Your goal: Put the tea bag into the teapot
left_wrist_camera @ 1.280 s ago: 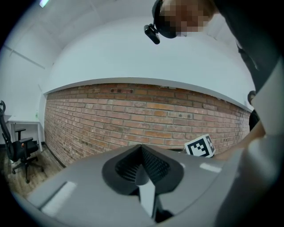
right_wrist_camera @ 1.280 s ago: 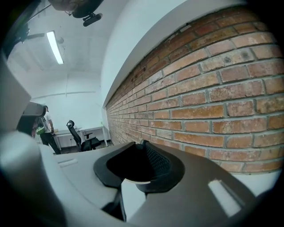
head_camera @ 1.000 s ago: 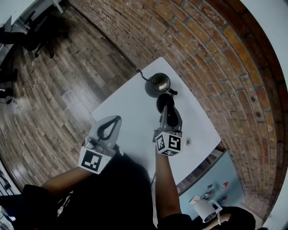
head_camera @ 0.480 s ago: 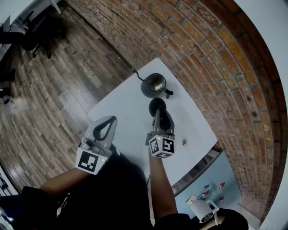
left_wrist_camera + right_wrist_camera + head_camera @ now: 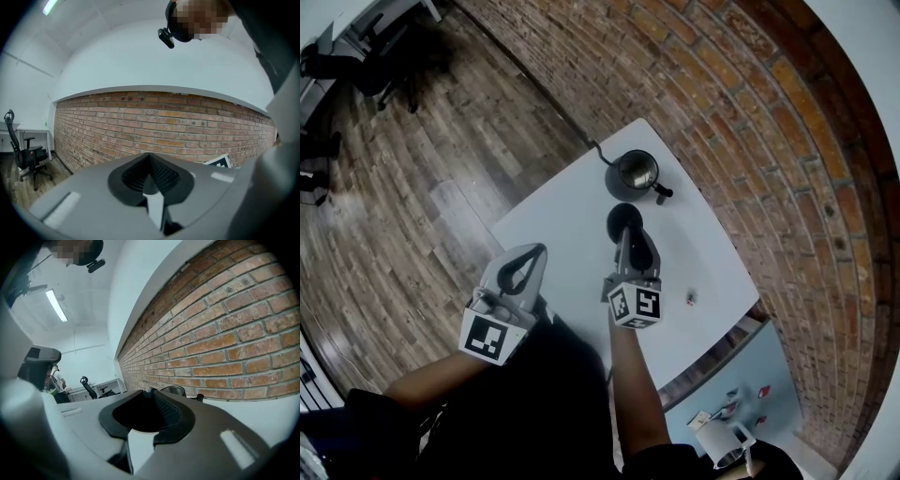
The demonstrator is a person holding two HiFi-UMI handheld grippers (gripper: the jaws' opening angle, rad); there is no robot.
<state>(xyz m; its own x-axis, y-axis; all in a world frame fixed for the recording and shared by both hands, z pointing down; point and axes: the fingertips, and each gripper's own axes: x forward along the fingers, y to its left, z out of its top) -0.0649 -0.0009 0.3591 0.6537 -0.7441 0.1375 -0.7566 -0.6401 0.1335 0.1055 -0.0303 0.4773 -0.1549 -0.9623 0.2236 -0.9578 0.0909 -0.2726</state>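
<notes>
**Tea bag waits while both grippers hang over a small table.** Above a plank floor (image 5: 412, 187), the left gripper (image 5: 540, 251) hangs at the near-left edge of the smooth white table (image 5: 567, 211). Its grey fingers (image 5: 89, 192) are pressed tip to tip with nothing between them.

At centre, the right gripper (image 5: 625, 232) is held over the table, fingers closed on a dark round disc, seemingly the teapot's lid (image 5: 623, 216). The right gripper view shows a black mass filling one side of the gap. Just beyond stands the teapot (image 5: 636, 173), dark and rounded outside, bright metal inside, its mouth uncovered.

Well to the right, near the table's far-right edge, lies a small pale item, probably the tea bag (image 5: 692, 298). It is too small to make out in detail. A rough red brick wall (image 5: 750, 141) runs behind.

The bag is likely very light, soft and easily torn, and apt to slide on the slick tabletop. A gentle pinch at its upper edge, or on a string if it has one, looks the safest hold.
</notes>
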